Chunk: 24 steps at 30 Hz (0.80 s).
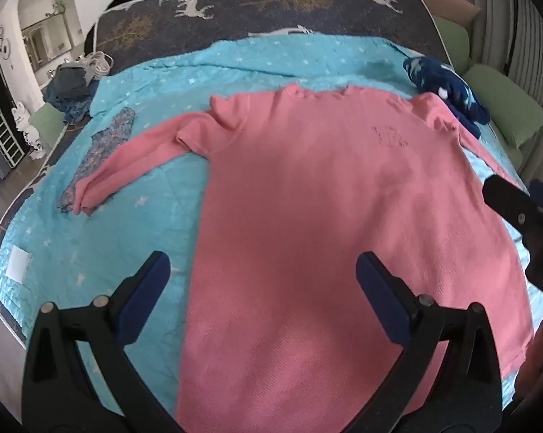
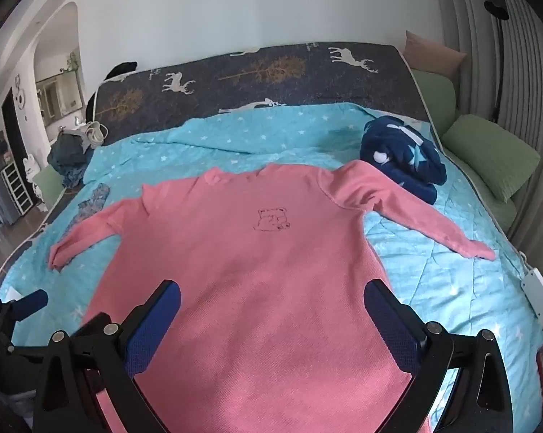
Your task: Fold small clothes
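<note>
Left wrist view: the pink shirt (image 1: 329, 209) lies flat, front up, mid-bed on the teal quilt (image 1: 127, 238), hem toward the near edge. The left gripper (image 1: 262, 288) hangs released above the hem, grasping nothing. Best to take the left sleeve (image 1: 134, 158) first and lay it across the body; a patterned cloth (image 1: 102, 155) lies under it.

Right wrist view: the right gripper (image 2: 271, 314) is likewise spread and bare. The right sleeve (image 2: 415, 213) has open quilt around it; a navy garment (image 2: 405, 155) crowds the shoulder.

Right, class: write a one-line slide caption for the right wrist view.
Open right gripper poised over a pink long-sleeved top spread flat on a turquoise quilt.
</note>
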{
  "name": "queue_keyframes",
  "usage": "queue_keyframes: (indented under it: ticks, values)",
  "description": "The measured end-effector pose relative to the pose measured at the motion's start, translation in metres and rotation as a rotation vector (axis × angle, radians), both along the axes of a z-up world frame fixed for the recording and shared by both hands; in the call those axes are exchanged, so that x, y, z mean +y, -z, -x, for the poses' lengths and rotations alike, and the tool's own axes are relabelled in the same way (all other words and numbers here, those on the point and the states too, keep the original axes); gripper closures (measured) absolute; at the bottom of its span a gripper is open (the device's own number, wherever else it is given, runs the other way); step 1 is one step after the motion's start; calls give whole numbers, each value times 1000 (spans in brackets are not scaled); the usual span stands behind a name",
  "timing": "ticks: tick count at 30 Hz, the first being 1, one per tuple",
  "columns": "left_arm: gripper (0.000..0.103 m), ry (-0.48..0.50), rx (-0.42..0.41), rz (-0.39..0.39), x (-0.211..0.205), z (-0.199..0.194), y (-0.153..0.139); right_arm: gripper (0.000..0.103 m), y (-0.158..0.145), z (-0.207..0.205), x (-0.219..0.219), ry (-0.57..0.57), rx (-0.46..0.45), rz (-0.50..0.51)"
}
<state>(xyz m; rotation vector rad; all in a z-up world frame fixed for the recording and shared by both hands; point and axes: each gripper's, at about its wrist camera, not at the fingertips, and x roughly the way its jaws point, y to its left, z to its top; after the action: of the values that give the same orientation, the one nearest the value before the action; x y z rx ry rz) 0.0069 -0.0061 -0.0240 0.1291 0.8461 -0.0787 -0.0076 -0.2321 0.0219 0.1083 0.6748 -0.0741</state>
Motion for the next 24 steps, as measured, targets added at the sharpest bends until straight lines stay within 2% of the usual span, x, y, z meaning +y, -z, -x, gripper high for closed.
queue_keyframes:
  ticks: [7, 11, 24]
  values:
    - [1, 1, 1, 21, 1, 3, 0, 0, -1, 2, 5, -30, 11, 9]
    - [1, 0, 3, 22, -1, 2, 1, 0, 1, 1, 5, -12, 32, 20]
    - [1, 23, -10, 19, -6, 6, -3, 0, -2, 8, 0, 0, -5, 2]
